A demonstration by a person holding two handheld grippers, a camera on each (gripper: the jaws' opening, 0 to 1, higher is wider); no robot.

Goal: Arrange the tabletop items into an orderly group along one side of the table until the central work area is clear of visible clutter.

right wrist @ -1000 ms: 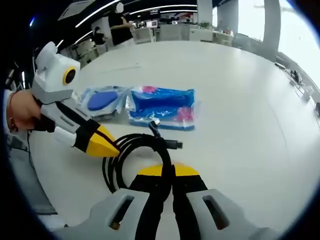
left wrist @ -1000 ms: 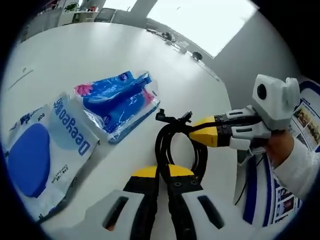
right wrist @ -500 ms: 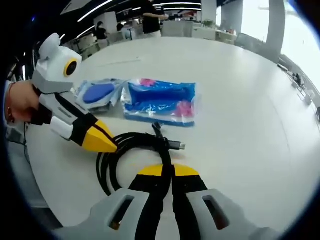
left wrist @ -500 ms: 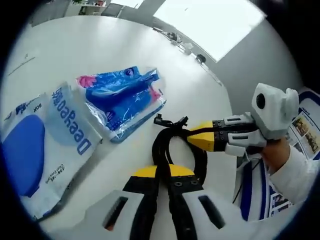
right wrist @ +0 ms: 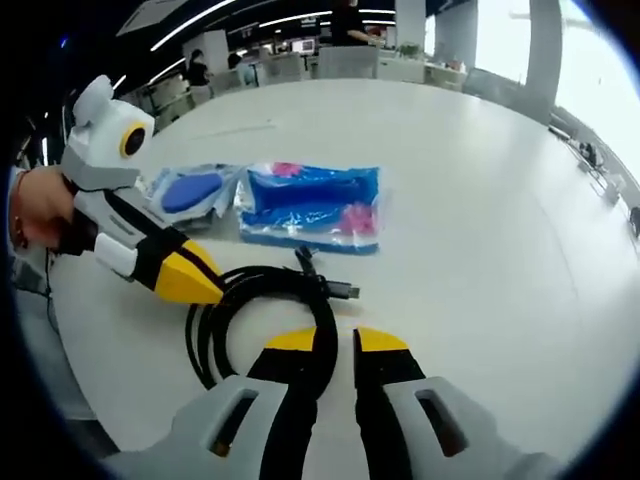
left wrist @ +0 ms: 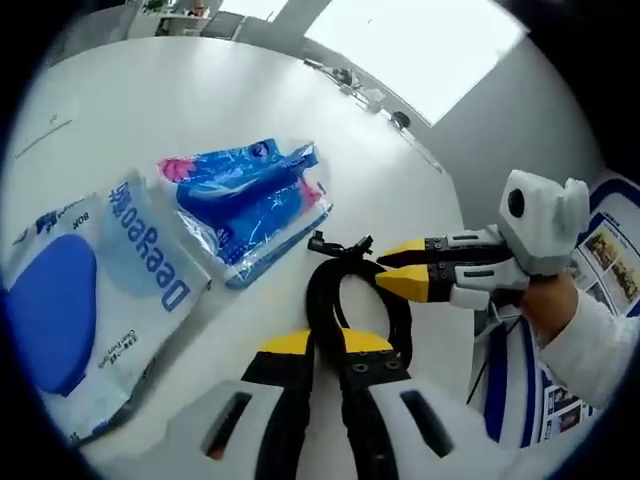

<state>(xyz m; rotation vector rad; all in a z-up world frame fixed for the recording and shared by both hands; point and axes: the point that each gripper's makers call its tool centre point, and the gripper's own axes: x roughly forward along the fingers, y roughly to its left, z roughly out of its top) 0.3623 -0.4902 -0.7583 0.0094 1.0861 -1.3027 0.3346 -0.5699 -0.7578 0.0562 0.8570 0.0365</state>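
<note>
A coiled black cable (left wrist: 322,290) (right wrist: 262,282) lies on the white table (left wrist: 150,100) (right wrist: 480,200). My left gripper (left wrist: 327,345) is shut on one side of the coil; in the right gripper view it (right wrist: 205,290) comes in from the left as a closed yellow wedge at the coil. My right gripper (right wrist: 335,340) stands slightly open at the opposite side of the coil, a narrow gap between its jaws; in the left gripper view its (left wrist: 385,268) two yellow tips are apart. Beyond the cable lie a blue plastic-wrapped pack (left wrist: 245,195) (right wrist: 310,205) and a Deeyeo wipes pack (left wrist: 90,290) (right wrist: 190,190), side by side.
The table edge runs close behind both grippers. A blue-and-white printed board (left wrist: 520,380) stands off the table's edge. A person's hand (left wrist: 555,300) (right wrist: 35,215) holds each gripper. Desks and people show far behind the table (right wrist: 330,40).
My right gripper's jaws have parted from shut on the cable to slightly open. The left gripper stays shut on the coil. Both cameras shifted a little.
</note>
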